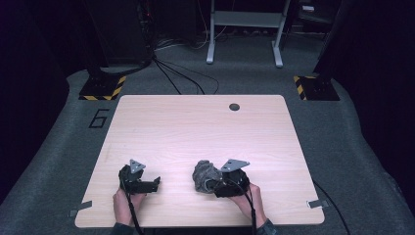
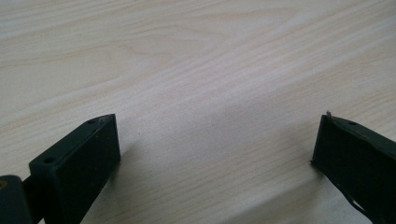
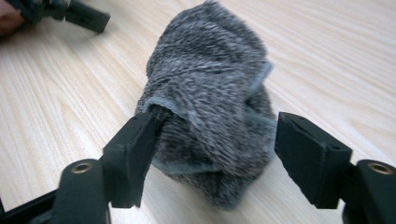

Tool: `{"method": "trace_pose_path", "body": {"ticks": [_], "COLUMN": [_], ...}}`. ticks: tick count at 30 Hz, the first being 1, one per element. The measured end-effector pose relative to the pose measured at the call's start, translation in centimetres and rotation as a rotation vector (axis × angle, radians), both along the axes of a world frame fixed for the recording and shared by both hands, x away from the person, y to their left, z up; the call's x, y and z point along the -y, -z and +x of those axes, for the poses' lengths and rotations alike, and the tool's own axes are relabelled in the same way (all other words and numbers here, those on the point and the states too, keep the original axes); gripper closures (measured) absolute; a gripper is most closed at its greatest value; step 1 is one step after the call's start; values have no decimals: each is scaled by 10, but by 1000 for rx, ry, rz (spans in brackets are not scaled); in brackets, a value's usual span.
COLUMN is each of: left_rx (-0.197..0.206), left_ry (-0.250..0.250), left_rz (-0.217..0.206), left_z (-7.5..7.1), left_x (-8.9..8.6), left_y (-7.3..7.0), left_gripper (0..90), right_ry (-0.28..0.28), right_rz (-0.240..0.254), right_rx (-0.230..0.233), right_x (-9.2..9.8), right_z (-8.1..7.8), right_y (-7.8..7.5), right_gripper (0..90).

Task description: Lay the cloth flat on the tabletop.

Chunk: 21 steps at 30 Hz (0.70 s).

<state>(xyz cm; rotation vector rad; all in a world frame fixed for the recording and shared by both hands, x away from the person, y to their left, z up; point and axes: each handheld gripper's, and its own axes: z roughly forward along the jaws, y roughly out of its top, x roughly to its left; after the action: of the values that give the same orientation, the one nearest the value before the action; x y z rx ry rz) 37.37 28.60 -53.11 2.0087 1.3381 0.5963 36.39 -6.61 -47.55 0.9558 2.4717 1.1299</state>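
A crumpled grey cloth [image 3: 210, 107] lies bunched on the wooden table [image 1: 195, 122], toward the person's edge and well short of the round cable hole [image 1: 234, 106]. The right gripper [image 3: 215, 149] straddles the cloth's near end, jaws apart: one touches a fold, the other stands clear, so nothing is pinched, likely a grip being released or lined up. Left of the cloth, the left gripper [image 2: 215, 154] rests wide apart over bare wood, seemingly waiting. No container is present.

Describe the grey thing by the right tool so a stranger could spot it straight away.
On the light wooden table, look at the near edge, right of centre. There sits a crumpled grey fuzzy cloth, between the open jaws of the right tool. It is the one soft, furry lump there.
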Motion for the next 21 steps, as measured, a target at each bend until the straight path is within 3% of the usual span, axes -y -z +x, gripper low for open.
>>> {"method": "trace_pose_path", "body": {"ticks": [3,6,10,15,21], "left_rx": [-7,37,48,60,65], "left_ry": [32,69,161,261,356], "left_rz": [-29,-103,-183,-249,-234], "left_z": [-4,-10,-15,-15,-11], "left_x": [4,15,33,53,82], "left_y": [-2,-8,-20,-32,-39], "left_gripper": [5,11,29,46,151], "right_ry": [17,24,12,7,-9], "right_rz": [19,23,12,5,-9], "right_rx": [5,16,27,19,1], "right_x": [9,15,17,13,9], "right_z": [-2,-3,-5,-7,-6], "right_y": [-5,-9,-12,-11,-5], "right_gripper": [357,398,443,508,626]}}
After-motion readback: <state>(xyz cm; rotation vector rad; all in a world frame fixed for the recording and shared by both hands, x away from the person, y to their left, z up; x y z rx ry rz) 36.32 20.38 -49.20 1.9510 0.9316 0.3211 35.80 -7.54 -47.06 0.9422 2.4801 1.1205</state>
